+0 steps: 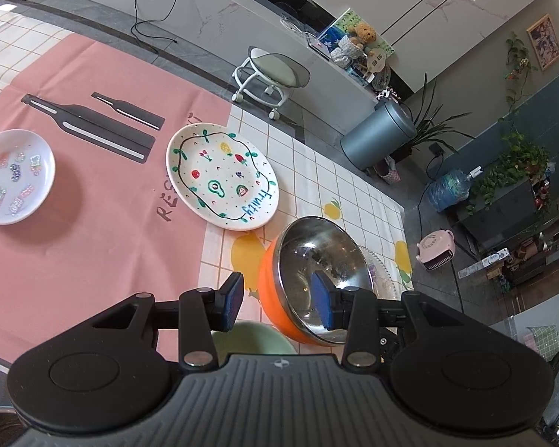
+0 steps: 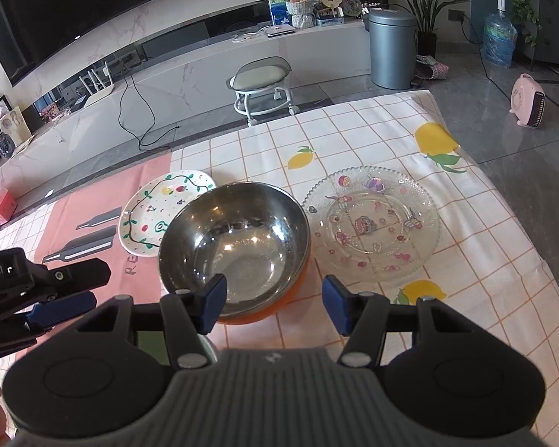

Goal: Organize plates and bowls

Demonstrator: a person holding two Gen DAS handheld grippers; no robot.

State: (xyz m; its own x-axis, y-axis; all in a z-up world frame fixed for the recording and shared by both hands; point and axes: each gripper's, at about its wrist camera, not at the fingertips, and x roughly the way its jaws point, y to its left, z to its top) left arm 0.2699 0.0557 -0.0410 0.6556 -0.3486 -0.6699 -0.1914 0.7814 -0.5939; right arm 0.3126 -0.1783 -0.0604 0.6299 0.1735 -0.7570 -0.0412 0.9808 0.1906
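left gripper (image 1: pixel 275 300): jaws apart, empty, tilted down | right gripper (image 2: pixel 274 303): jaws apart, empty, tilted down

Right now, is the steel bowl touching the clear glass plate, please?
Apart: the right wrist view shows a strip of tablecloth between the steel bowl and clear glass plate.

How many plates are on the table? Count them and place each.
3: a white sticker plate on the pink cloth, the white fruit-painted plate at the cloth's edge, and a clear glass plate beside the steel bowl. Others may be hidden.

Grey tiled floor (image 2: pixel 521 141), wheeled stool (image 2: pixel 261 85)
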